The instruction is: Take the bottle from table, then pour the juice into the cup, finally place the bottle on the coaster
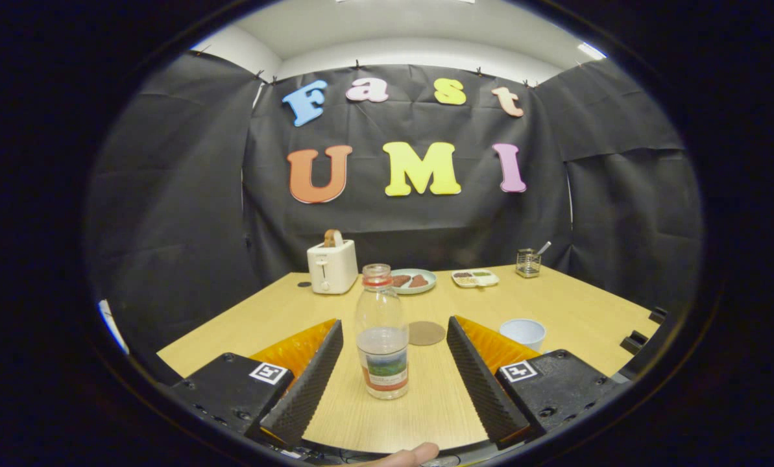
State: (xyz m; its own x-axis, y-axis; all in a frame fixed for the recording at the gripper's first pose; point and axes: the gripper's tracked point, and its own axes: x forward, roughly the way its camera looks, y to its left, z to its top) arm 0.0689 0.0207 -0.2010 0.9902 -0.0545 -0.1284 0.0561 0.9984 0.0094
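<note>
**Bottle upright between wide-spread fingers on a pale wood desk**

The gripper [394, 331] sits low over the near edge of the desk [575, 311], its fingers spread wide and gripping nothing. The bottle [381, 337] stands upright between them, clear of both, uncapped with a red ring at the neck and a little clear liquid in its lower part above a printed label. Just beyond it, on bare wood, lies the round brown coaster [426, 333]. The pale blue cup [523, 333] stands off the right finger's outer side, towards the right edge.

The desk is light wood grain. Along its far edge stand a white toaster [332, 266] with a slice of bread poking out, a round plate [414, 281] with dark pieces of food, a small divided tray [475, 278] and a small clear glass container [528, 263] with a handle sticking out. Creased black cloth closes the booth on three sides; above it show a white wall and ceiling. A fingertip [407, 455] shows below the near edge.
</note>
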